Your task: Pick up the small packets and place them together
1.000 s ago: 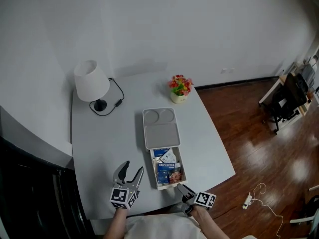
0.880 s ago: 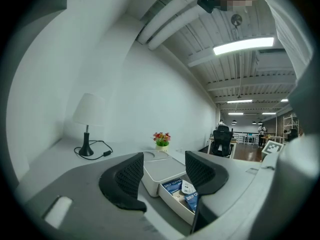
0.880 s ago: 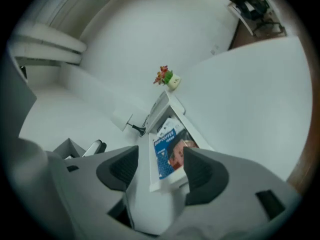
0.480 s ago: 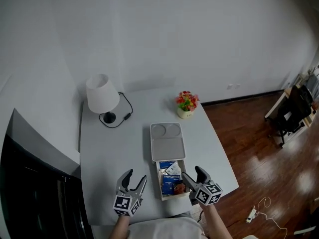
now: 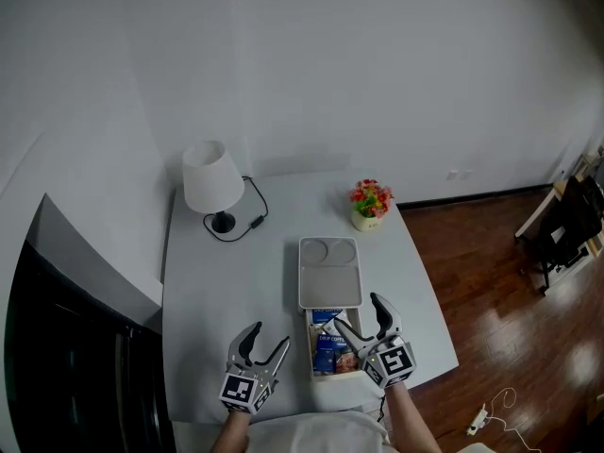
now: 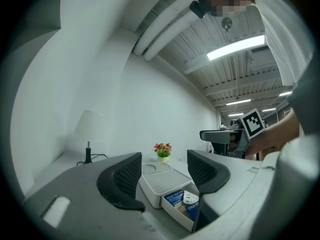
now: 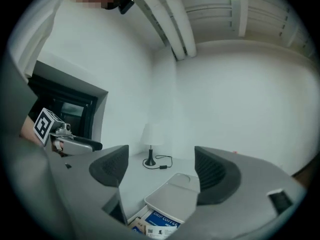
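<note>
**R tongs up at the box, both pairs slack**

Since a sec ago the right tongs have come up from the table edge below the white box to its near right corner. They've rolled so both jaws show side by side. Those jaws have just been opening and stand wide, nothing betw. them. The left tongs hover left of the box's near end, barely shifted. Their jaws have also just spread wider, w/ nothing betw. them; the box only shows thru the gap, further off.

Grey table carries everything, box approx. mid-width and toward the near edge. White-shaded lamp stands well off the box's far left corner, its black cable looping on the table toward the box.

On the box, the lid is slid to the far end, two round recesses at its far edge, so the near compartment lies open. Small flower pot w/ red and yellow blooms stands just beyond the box's far right corner.

The packets lie inside that open near compartment, overlapping. They incl. blue ones marked "DRIP COFFEE", a white one and a reddish one at the near end.
</note>
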The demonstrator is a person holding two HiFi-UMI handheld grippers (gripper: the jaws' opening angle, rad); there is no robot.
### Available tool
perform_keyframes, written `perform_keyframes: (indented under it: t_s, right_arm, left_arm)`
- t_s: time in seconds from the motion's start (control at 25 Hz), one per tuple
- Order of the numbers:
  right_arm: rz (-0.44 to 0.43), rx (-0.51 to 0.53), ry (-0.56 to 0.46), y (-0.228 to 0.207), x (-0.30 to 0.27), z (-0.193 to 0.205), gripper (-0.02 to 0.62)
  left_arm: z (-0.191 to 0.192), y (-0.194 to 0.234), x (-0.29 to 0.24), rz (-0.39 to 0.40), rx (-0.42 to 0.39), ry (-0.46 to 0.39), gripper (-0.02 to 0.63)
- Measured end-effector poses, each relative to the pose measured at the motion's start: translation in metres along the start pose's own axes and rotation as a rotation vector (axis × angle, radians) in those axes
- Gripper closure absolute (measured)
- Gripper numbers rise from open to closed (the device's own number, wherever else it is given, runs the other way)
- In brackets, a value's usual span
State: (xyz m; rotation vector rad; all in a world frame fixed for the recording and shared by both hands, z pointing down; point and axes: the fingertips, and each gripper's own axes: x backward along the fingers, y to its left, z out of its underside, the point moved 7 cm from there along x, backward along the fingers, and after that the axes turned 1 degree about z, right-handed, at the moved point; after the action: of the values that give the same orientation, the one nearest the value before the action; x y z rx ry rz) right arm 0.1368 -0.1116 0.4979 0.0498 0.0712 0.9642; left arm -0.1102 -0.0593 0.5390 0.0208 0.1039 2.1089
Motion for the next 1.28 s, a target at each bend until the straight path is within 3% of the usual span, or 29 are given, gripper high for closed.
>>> perform_keyframes:
  t_s: [0.52,0.88,1.28]
  right_arm:
    - [-0.033,0.02,-0.019,0.007,0.003,-0.006,0.175]
    - [-0.121,0.01,0.043,0.014,0.007,0.006,0.197]
    - [-0.278,0.056,0.251,0.017,0.02,0.049,0.206]
  left_arm:
    - [-0.013,-0.007,-0.005,0.04,-0.039,-0.032,0.29]
    - [-0.013,-0.01,-0.008,0.065,-0.024,-0.03,0.291]
    - [-0.007,-0.018,-0.011,0.095,-0.039,-0.002,0.291]
